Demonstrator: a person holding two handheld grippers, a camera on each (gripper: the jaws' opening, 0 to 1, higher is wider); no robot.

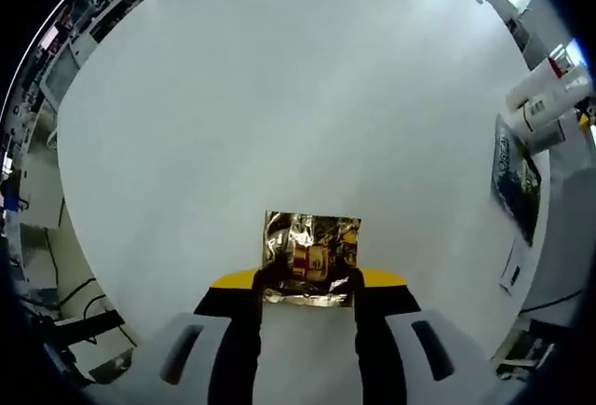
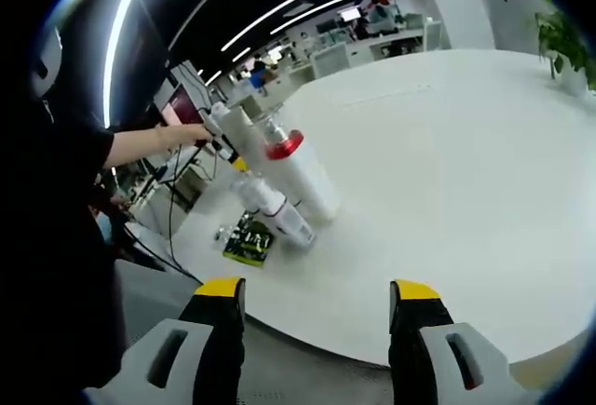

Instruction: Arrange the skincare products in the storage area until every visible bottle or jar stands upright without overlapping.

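Observation:
My left gripper (image 1: 308, 282) is shut on a shiny gold box (image 1: 311, 254), which sits between its two black fingers just above the white table (image 1: 279, 98). Far right in the left gripper view stand white bottles (image 1: 548, 98) beside a dark printed packet (image 1: 515, 178). In the right gripper view, my right gripper (image 2: 318, 291) is open with nothing between its yellow-tipped jaws. Beyond it are a tall white bottle with a red band (image 2: 300, 172), a smaller white bottle (image 2: 282, 213) and the dark packet (image 2: 247, 240). With the view tilted, I cannot tell whether the bottles stand straight.
A person's arm (image 2: 149, 142) reaches in from the left towards the bottles. The round table's near edge (image 2: 372, 349) runs just past my right jaws. Office desks and monitors (image 2: 186, 98) lie behind, and a plant (image 2: 566, 47) stands at the far right.

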